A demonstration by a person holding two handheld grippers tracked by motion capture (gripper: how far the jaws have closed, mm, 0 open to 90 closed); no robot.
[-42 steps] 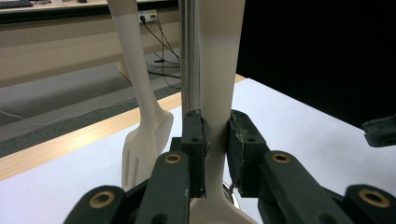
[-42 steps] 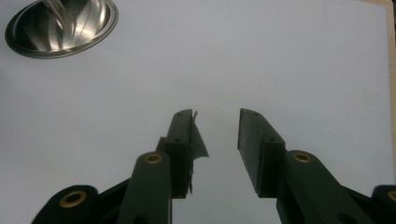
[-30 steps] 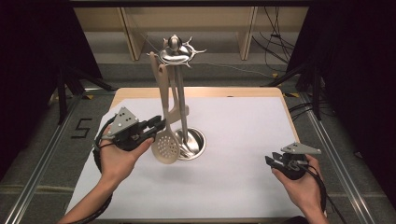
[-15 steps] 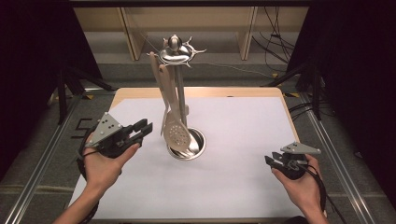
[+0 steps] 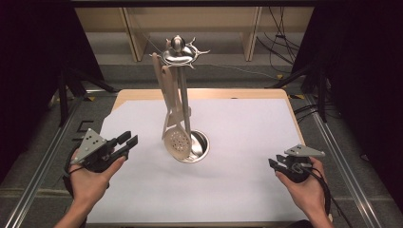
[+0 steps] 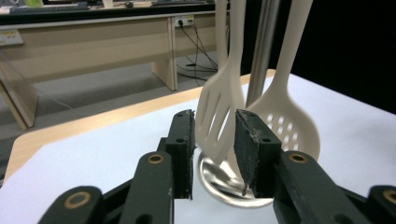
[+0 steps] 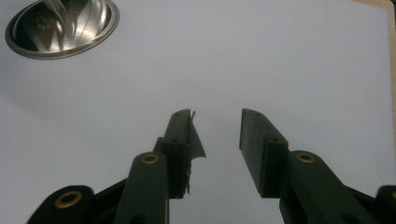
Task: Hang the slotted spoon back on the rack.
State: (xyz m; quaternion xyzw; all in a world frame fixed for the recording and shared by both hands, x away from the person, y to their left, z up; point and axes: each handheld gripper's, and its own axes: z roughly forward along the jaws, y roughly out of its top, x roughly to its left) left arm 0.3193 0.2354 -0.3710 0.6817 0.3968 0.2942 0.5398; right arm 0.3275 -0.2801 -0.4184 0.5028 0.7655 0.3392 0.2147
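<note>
A metal utensil stand [image 5: 178, 71] rises from a round base [image 5: 199, 151] on the white sheet. A cream slotted spoon [image 5: 176, 141] and a cream slotted spatula [image 5: 172, 111] hang from its top. My left gripper [image 5: 132, 139] sits low, left of the stand and apart from it. Its jaws have just been opening and nothing is between them. In the left gripper view my left gripper [image 6: 214, 126] points at the spatula [image 6: 218, 107] and the spoon [image 6: 287, 123], which hang farther off. My right gripper [image 5: 272, 163] rests open and empty at the sheet's right; my right gripper [image 7: 216, 114] is over bare sheet.
The white sheet [image 5: 247, 128] covers most of the wooden table [image 5: 204, 93]. Dark floor and metal rails lie around it. The stand's base [image 7: 60, 25] shows at the upper left of the right gripper view.
My left gripper drew back to the left and down, away from the slotted spoon, and its jaws widened. The spoon swung back to hang by the pole. The right hand kept still.
</note>
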